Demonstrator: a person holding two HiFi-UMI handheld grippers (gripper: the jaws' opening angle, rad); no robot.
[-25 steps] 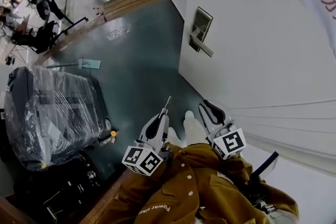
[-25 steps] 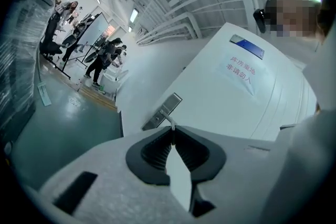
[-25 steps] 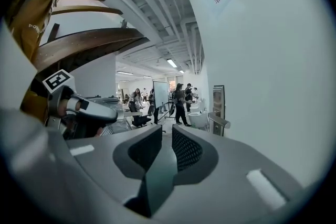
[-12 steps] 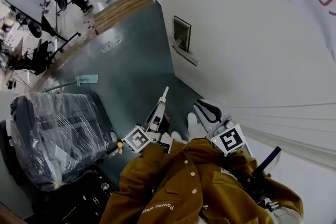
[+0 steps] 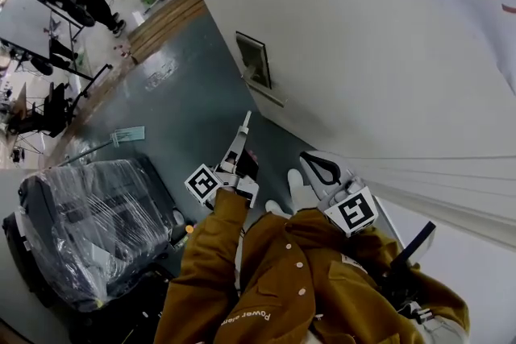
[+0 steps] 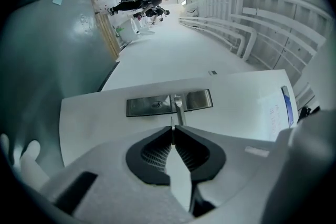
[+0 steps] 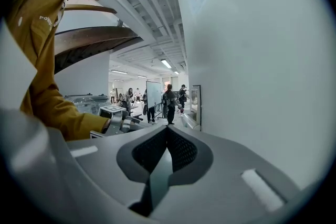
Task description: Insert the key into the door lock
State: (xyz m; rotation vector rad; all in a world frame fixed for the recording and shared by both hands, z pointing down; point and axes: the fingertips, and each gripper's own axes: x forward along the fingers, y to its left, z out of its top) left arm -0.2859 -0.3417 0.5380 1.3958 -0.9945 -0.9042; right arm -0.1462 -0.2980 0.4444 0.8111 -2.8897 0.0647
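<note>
The left gripper [image 6: 172, 132], jaws pinched on a thin silver metal key [image 6: 171, 121], aims it at the brushed-steel door lock plate [image 6: 144, 107], well apart from it; the right gripper [image 7: 167, 132] is closed and empty. With so slim a hold, a tip that misses the keyhole [image 6: 156, 104] would likely twist the key askew in the grip.

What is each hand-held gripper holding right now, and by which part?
The left hand-held gripper pinches a key by its rear end, blade poking past the tips. The right hand-held gripper is shut, holding nothing.
</note>
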